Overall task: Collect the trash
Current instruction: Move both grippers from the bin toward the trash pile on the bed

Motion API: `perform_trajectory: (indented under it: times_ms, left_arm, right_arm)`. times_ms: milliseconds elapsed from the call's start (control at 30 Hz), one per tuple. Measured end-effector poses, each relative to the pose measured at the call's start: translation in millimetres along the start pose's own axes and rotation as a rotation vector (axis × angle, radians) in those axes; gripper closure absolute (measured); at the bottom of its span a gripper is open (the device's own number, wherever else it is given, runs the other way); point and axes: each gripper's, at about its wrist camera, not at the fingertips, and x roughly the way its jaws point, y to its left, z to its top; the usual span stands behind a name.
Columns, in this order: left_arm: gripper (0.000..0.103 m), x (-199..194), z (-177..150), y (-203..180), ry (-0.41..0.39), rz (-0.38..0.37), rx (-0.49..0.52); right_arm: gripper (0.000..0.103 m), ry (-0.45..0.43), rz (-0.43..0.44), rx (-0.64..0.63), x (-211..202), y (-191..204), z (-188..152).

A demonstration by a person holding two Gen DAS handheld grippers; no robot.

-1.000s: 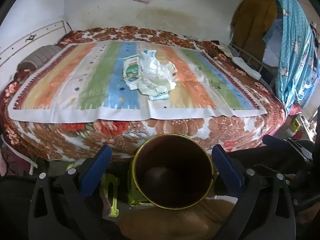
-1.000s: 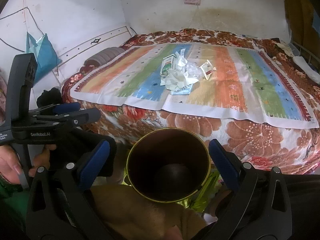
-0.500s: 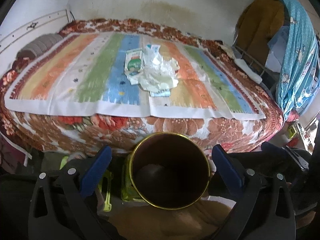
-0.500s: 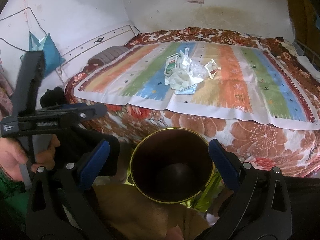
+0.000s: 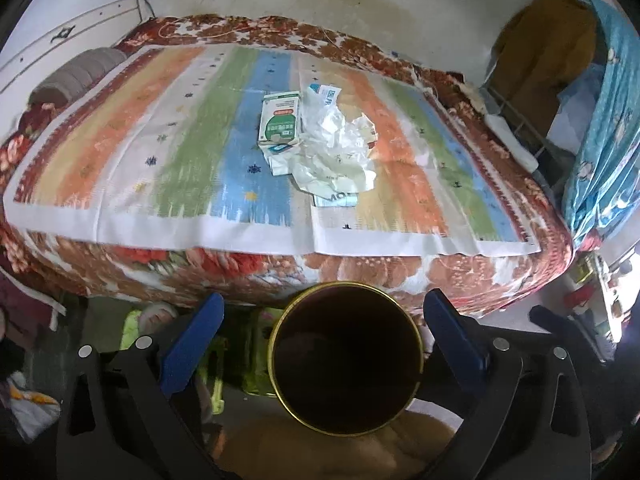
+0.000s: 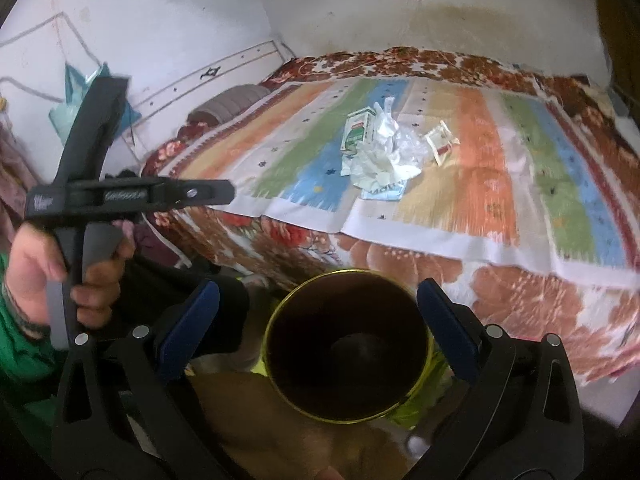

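Landmark: the dark bin with a gold rim (image 5: 346, 360), standing on the floor at the near edge of the bed (image 5: 360, 272).

Nearest, in both wrist views, the bin sits between blue-padded fingers. Left gripper (image 5: 320, 320): jaws wide apart, one pad on each side of the rim, nothing between them but the bin's mouth below. Right gripper (image 6: 318, 310): same stance, jaws spread, holding nothing. Bin interior is dark; contents cannot be made out in either view.

Right wrist view only — to the left of the bin a person's hand (image 6: 64, 264) with a green sleeve grips the handle of the left gripper, seen side-on here, its fingers pointing toward the bed. The left wrist view shows none of this; it shows instead, just left of the bin, some green-yellow packaging on the floor (image 5: 252, 344).

Beyond the bin, the floral blanket hangs over the bed edge, and a striped cloth (image 5: 192, 152) lies flat on top.

Farther, well beyond the bin on the cloth's middle stripes, the trash: a green-and-white carton (image 5: 280, 120) touching a heap of crumpled white plastic wrap (image 5: 336, 152), with a flat printed sachet (image 5: 336, 199) on its near side. The right view adds a small packet (image 6: 440, 142) on the heap's right, clear of the carton — hidden by the wrap in the left view.

Farthest, left view only: blue patterned fabric (image 5: 600, 120) hanging far right of the bin.
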Motion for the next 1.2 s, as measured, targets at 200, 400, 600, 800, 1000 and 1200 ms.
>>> perform_trajectory:
  times_ms: [200, 400, 600, 800, 1000, 1200]
  left_arm:
    - [0.006, 7.3, 42.9, -2.7, -0.032, 0.076, 0.08]
    - [0.006, 26.2, 73.8, 11.8, -0.009, 0.071, 0.046]
    - [0.006, 48.7, 97.1, 24.3, -0.002, 0.055, -0.007]
    - [0.006, 75.3, 122.2, 40.7, -0.01, 0.024, -0.07]
    - [0.006, 100.8, 140.9, 48.2, -0.005, -0.056, -0.091]
    - [0.006, 120.2, 154.4, 42.2, -0.012, -0.044, -0.027]
  right_arm:
    - [0.009, -0.006, -0.043, -0.079, 5.0, -3.0, 32.8]
    - [0.009, 0.031, -0.03, -0.072, 29.5, -12.5, 51.6]
    - [0.009, 0.008, -0.049, -0.123, 38.9, -6.7, 72.0]
    - [0.009, 0.018, -0.058, -0.132, 60.2, -14.8, 92.2]
    - [0.009, 0.032, -0.054, -0.11, 77.0, -25.4, 106.9]
    - [0.009, 0.05, -0.031, -0.101, 97.8, -32.4, 117.6]
